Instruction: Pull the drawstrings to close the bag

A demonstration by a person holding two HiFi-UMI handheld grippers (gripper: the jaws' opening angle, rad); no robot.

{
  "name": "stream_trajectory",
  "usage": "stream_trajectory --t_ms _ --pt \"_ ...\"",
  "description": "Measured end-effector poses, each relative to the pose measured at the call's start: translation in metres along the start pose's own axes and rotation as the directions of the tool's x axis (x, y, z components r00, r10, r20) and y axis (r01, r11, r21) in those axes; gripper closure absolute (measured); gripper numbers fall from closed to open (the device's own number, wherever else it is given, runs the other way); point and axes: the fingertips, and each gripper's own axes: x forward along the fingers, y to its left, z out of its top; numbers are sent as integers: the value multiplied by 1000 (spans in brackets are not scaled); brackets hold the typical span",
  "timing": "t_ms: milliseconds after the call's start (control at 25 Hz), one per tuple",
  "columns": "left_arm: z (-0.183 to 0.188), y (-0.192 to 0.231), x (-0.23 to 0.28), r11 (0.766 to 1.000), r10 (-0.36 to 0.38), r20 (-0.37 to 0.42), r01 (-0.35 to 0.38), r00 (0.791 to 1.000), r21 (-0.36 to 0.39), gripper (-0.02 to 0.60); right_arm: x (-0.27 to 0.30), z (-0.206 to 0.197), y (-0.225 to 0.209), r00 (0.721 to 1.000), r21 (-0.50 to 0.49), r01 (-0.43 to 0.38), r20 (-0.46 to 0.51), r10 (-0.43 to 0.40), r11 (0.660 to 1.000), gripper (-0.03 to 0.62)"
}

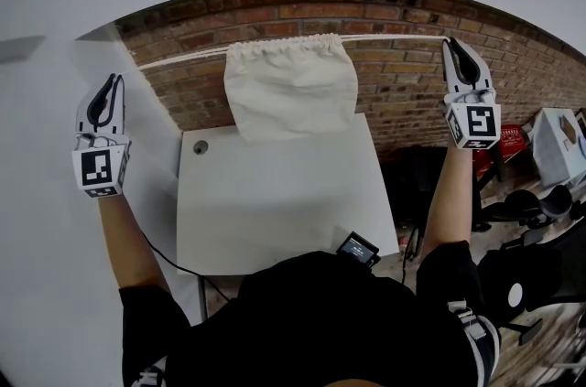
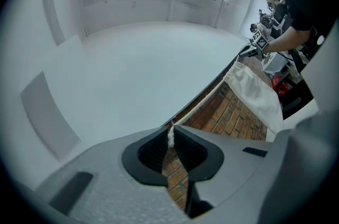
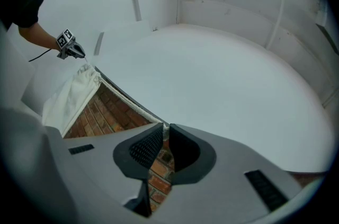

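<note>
A cream cloth bag (image 1: 291,92) hangs in the air above the far edge of the table, its mouth gathered tight. Its white drawstring (image 1: 183,56) runs taut to both sides. My left gripper (image 1: 117,80) is shut on the left end of the cord, far out to the left. At the right end, my right gripper (image 1: 451,43) is shut on the cord too. In the left gripper view the cord (image 2: 204,104) sits pinched at the jaws (image 2: 170,130) and leads to the bag (image 2: 254,93). The right gripper view shows the same: gripper (image 3: 165,127), cord (image 3: 124,96), bag (image 3: 71,98).
A white table (image 1: 275,211) stands below the bag, with a round hole (image 1: 200,147) near its far left corner and a small black device (image 1: 357,248) at its near edge. A brick wall (image 1: 412,92) is behind. Boxes and chairs (image 1: 549,156) crowd the right.
</note>
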Motion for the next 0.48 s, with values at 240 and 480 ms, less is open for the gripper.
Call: stream_trajectory --t_ms 240,480 --pt "-8 7 0 1000 11 2 -11 1000 -17 535 -1 -5 -4 1000 42 17 1 -17 999 553" --pt "-11 11 2 999 15 9 -15 1000 -35 535 -3 -12 -12 999 57 40 -11 -39 998 553"
